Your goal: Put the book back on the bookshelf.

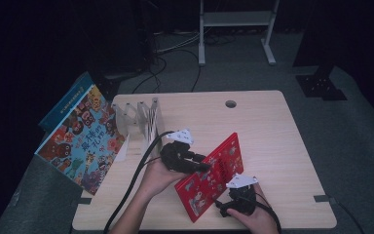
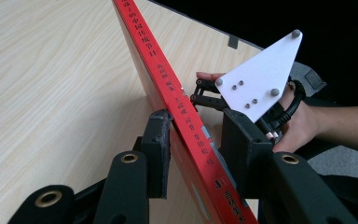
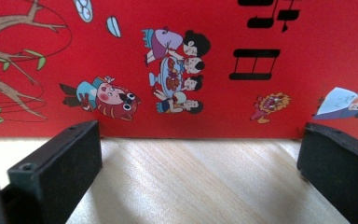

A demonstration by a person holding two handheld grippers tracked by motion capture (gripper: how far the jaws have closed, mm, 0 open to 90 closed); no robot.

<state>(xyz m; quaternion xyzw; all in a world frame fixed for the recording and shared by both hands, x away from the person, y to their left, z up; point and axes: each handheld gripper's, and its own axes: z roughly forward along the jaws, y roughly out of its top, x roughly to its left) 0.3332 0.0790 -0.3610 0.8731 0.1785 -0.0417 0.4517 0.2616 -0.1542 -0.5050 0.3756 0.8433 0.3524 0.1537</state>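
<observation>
We find a red picture book point(image 1: 213, 176) standing on its long lower edge on the wooden table point(image 1: 268, 122), tilted, near the front edge. The left gripper point(image 1: 202, 163) straddles the book's top edge; in the left gripper view the spine point(image 2: 177, 93) runs between the jaws, the left pad touching the cover while a narrow gap shows at the right pad. We therefore rate this claw as not yet clenched on the book, with the book between its jaws.

The right gripper point(image 1: 221, 207) sits low on the table just behind the book's near face. In the right gripper view its jaws stand wide apart, released, with the cover point(image 3: 177, 70) across the front and nothing between the pads. We judge that it serves as a backstop, keeping the book from sliding or falling towards the person while the left hand takes hold.

At the table's left stands a clear slotted rack point(image 1: 139, 119), and a large colourful book point(image 1: 80, 141) leans off the table's left edge, with a blue book point(image 1: 65, 102) behind it. We judge the red book is bound for a slot in the rack.

Room for movement: the table between book and rack is bare; the right half is bare also. The book's lower corner lies close to the front edge, so a slip there risks a fall.
</observation>
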